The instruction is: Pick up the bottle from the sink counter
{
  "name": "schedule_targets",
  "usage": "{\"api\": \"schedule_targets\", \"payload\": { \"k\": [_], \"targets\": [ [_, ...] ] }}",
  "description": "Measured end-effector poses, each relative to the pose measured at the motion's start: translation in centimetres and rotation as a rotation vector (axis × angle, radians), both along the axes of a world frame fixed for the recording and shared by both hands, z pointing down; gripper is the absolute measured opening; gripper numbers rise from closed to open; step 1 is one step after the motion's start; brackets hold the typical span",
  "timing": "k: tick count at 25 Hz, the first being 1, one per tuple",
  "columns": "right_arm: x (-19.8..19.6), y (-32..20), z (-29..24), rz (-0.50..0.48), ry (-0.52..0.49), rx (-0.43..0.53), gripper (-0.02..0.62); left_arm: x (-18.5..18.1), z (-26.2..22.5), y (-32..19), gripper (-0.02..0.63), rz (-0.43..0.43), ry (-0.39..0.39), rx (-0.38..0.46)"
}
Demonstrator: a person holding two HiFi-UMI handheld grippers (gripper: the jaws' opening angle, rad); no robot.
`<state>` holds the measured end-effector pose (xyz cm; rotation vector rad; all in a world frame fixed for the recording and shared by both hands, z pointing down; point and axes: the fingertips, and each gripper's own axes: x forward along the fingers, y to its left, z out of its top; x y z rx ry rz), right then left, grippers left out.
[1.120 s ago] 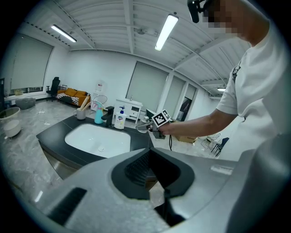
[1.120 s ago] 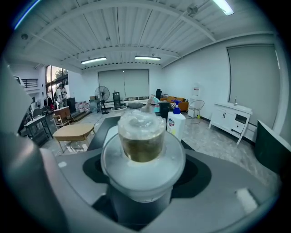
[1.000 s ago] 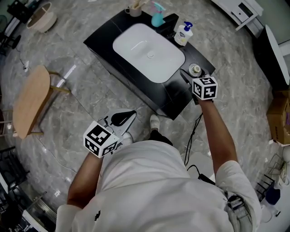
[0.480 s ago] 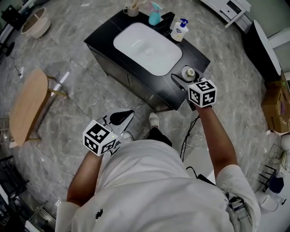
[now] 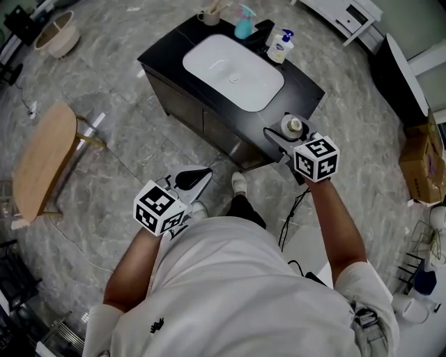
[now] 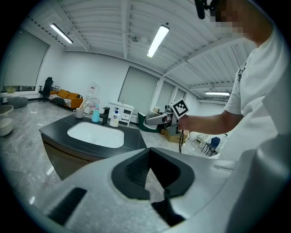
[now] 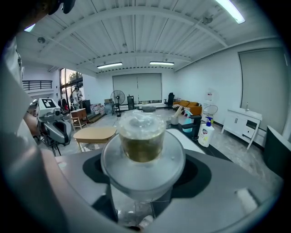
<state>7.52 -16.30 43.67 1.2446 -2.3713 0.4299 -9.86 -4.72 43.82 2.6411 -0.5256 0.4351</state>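
A clear bottle (image 5: 293,127) with a pale cap and yellowish contents sits between the jaws of my right gripper (image 5: 287,134), at the near right corner of the black sink counter (image 5: 202,97). In the right gripper view the bottle (image 7: 142,144) fills the space between the jaws of the right gripper (image 7: 143,157), which is shut on it, and it appears lifted off the counter top. My left gripper (image 5: 201,174) hangs low over the floor in front of the counter, shut with nothing in it. In its own view the left gripper (image 6: 149,154) points toward the white basin (image 6: 95,135).
On the counter's far edge stand a white pump bottle (image 5: 280,47), a teal spray bottle (image 5: 244,26), a dark faucet (image 5: 263,32) and a cup (image 5: 209,15). A wooden side table (image 5: 45,160) is at the left, a cardboard box (image 5: 420,164) at the right. A cable (image 5: 293,209) trails on the floor.
The right gripper with the bottle has come back from the counter's right corner toward its near edge. The left gripper has stayed almost still; the head view has shifted slightly.
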Motion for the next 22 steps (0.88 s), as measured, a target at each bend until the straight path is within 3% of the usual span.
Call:
{"api": "schedule_targets", "payload": {
  "k": [22],
  "targets": [
    [-4.3, 5.5, -1.7, -0.053, -0.021, -0.009, 0.356, -2.7, -0.2, 2.7, 0.006, 0.005, 0.019, 0.005]
  ]
}}
